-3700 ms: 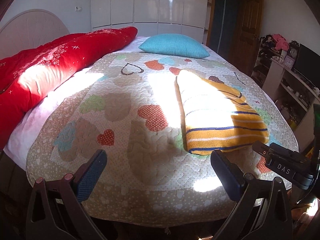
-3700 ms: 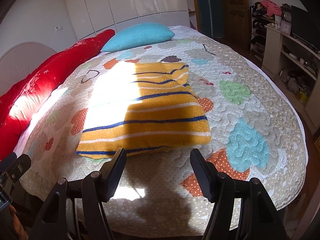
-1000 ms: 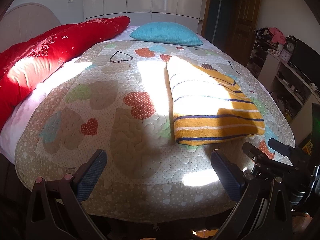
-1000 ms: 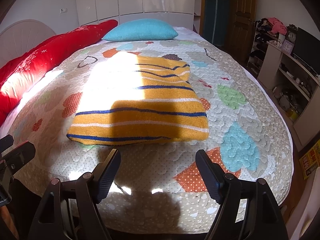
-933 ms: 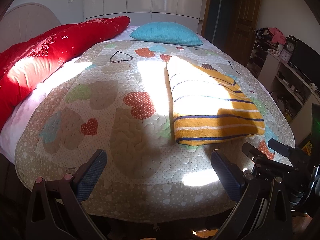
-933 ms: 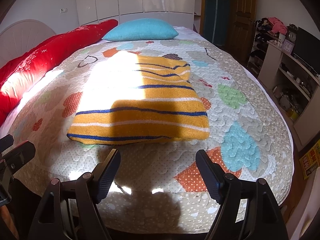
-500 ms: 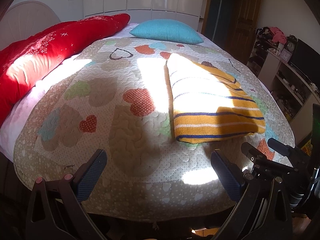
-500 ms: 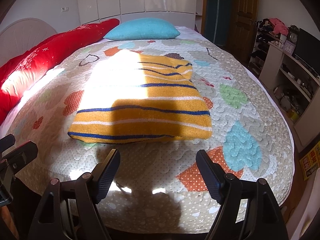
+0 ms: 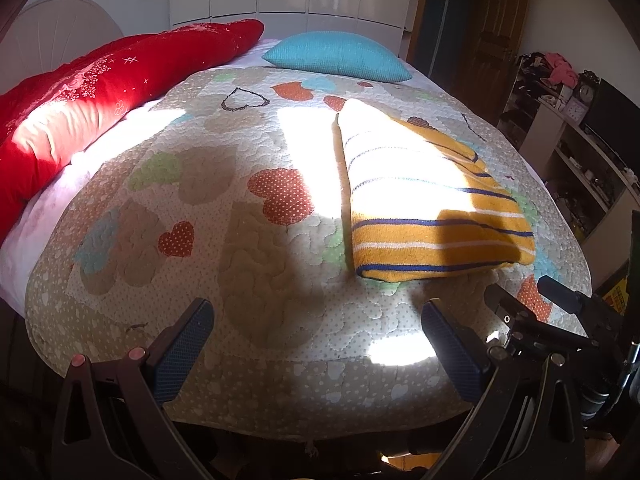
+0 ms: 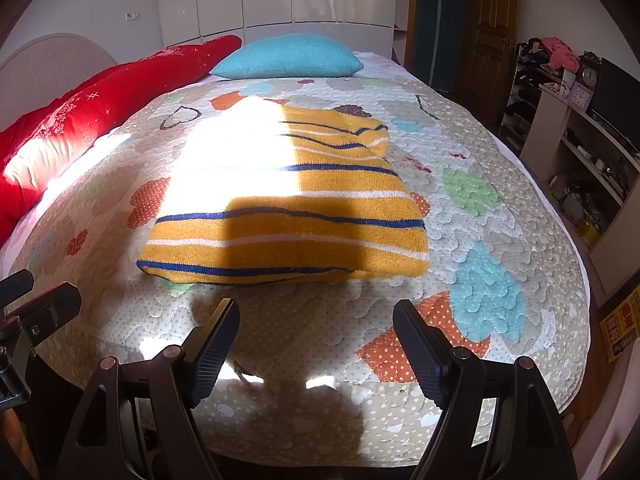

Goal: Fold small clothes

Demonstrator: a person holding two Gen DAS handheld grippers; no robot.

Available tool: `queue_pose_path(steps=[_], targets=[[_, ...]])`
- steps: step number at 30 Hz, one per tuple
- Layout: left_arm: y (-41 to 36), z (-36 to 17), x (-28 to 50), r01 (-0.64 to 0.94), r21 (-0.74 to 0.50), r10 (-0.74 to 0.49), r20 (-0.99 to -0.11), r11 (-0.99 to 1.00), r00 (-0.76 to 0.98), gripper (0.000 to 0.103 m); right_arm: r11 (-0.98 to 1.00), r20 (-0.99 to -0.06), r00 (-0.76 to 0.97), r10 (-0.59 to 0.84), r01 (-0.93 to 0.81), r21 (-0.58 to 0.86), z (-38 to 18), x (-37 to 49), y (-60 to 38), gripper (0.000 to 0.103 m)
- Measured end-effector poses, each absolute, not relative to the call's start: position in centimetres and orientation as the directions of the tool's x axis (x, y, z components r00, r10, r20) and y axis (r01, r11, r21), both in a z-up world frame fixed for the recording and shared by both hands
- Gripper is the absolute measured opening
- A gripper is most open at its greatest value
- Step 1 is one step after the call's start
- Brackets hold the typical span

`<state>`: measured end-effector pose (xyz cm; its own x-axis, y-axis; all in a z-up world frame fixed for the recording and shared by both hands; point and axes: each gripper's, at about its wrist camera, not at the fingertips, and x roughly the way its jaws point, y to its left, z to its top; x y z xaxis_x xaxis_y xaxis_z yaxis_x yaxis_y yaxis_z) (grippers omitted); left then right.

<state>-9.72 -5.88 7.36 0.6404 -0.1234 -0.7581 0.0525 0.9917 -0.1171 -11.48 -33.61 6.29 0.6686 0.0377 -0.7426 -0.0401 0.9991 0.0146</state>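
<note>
A folded orange garment with blue and white stripes (image 10: 288,216) lies flat on the heart-patterned quilt (image 10: 500,208), half in sunlight. In the left wrist view the same garment (image 9: 432,216) sits to the right of centre. My right gripper (image 10: 318,320) hangs open over the quilt's near edge, just short of the garment, nothing between its fingers. My left gripper (image 9: 318,324) is open too, over bare quilt (image 9: 224,200) to the left of the garment. The right gripper's body (image 9: 560,320) shows at the right edge of the left wrist view.
A long red bolster (image 9: 92,96) lies along the bed's left side and a teal pillow (image 10: 288,58) at its head. White wardrobes stand behind. Open shelves with clutter and a clock (image 10: 576,120) line the right wall, next to a dark wooden door (image 10: 480,32).
The garment looks a touch closer in both views and the shadow across its near half has grown. Both grippers stay open and the garment lies as before.
</note>
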Motion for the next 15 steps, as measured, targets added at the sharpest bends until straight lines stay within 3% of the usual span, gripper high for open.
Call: queue_pose_path(steps=[15], targets=[[-5.2,6.5,-6.2,0.053,-0.108,-0.117,-0.769,0.993,0.629,0.103,0.998,-0.727,0.686,0.03,-0.058,-0.014,6.9,-8.3,-33.4,0.084]])
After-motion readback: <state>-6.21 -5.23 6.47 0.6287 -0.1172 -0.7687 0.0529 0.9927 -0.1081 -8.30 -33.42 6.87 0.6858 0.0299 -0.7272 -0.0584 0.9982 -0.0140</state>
